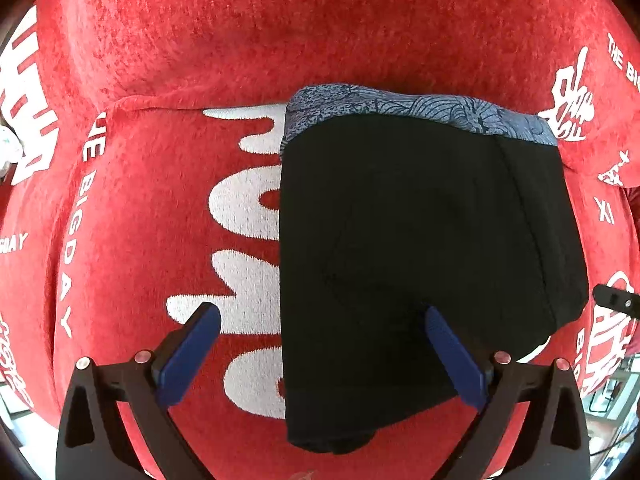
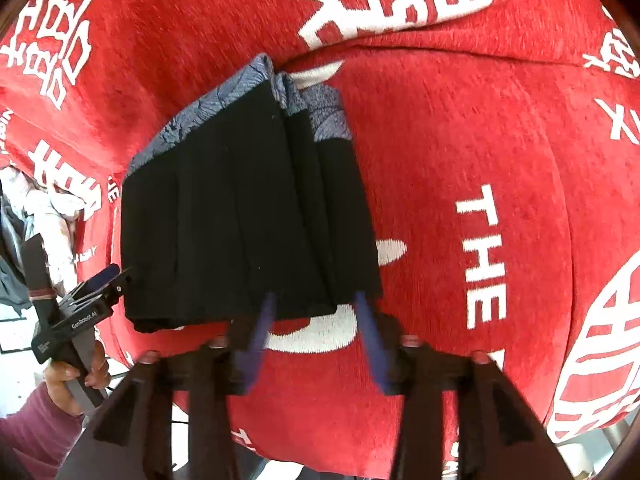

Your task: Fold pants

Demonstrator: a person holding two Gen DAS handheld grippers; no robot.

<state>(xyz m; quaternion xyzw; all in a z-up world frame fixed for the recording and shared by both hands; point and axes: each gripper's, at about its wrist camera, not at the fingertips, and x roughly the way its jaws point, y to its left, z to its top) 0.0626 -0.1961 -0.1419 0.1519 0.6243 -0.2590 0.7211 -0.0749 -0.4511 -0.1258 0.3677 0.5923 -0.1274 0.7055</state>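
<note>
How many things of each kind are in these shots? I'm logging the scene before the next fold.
Folded black pants: 1
Red printed cover beneath them: 1
Handheld grippers, left gripper and right gripper, both open: 2
Person's hand holding the left gripper: 1
Total: 5

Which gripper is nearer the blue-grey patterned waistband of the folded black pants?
Neither clearly. The left gripper straddles the side edge of the folded black pants, the right gripper their corner. Both sit at the end opposite the blue-grey patterned waistband.

Both wrist views steeply down, close over pants (image 1: 420, 260).
</note>
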